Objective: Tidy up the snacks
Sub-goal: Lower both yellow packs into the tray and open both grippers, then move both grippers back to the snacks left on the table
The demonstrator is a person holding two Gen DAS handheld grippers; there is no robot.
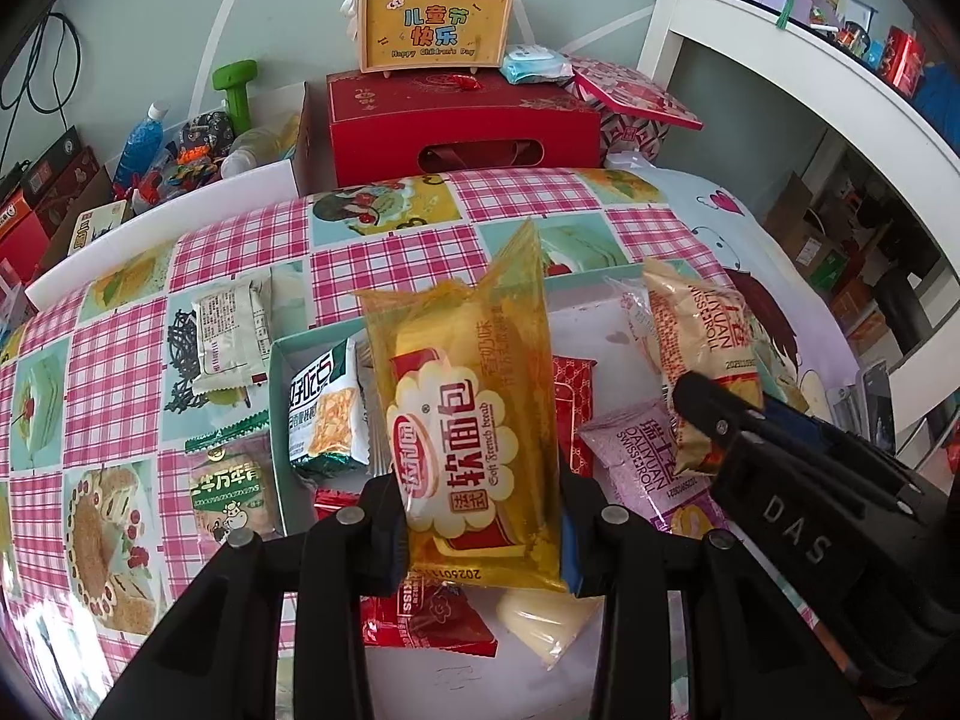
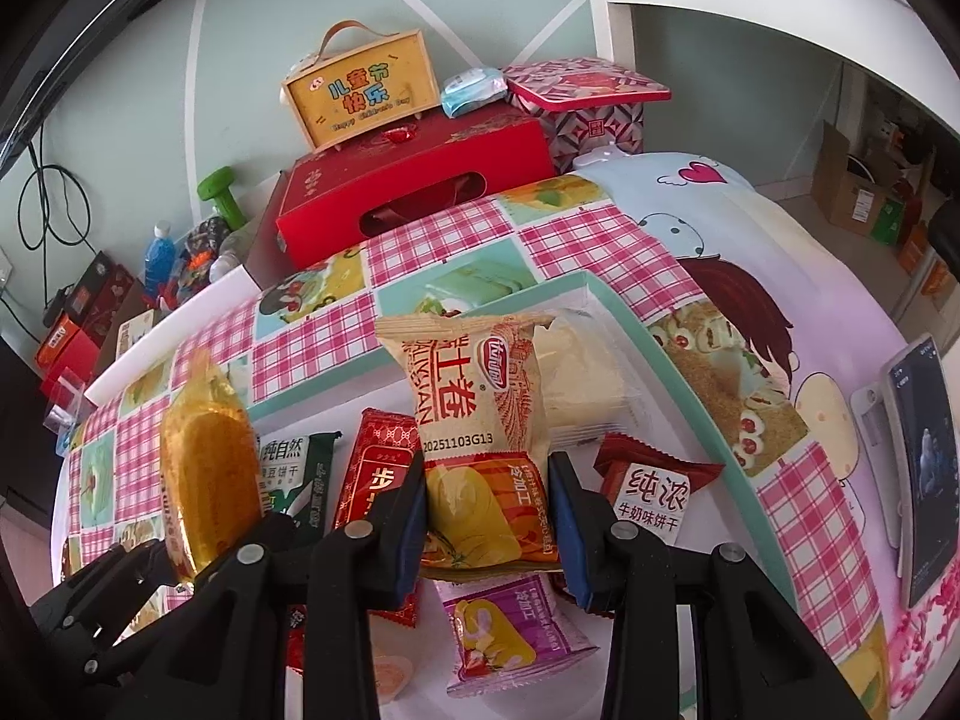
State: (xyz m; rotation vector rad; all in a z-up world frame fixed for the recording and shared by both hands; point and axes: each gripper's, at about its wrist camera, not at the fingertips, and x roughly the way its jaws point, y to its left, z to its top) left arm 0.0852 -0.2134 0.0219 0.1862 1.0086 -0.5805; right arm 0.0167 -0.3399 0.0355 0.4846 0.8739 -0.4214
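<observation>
Orange wrapper dead centre: your left gripper [image 1: 480,516] is clamped on the soft French bread pack [image 1: 474,414], hanging over the middle of the teal-rimmed tray [image 1: 277,396]. Your right gripper [image 2: 489,531] is clamped on the beige Swiss roll pack [image 2: 480,420], over the tray's right half, centre of the right wrist view.

Progress looks well underway, by my read. Already lying in the tray: a red packet [image 2: 375,480], a green-and-white biscuit pack [image 1: 327,414], a purple Swiss roll pack [image 2: 510,630], a brown milk biscuit pack [image 2: 651,492]. Both held packs are not yet set down. Left to collect at the left of the left wrist view: a pale green sachet [image 1: 228,336] and a green cake pack [image 1: 231,492], both outside the tray on the checked tablecloth [image 1: 120,372].

Hard to judge: the tray's near edge is hidden behind both grippers, and the held packs cover whatever lies beneath them.
</observation>
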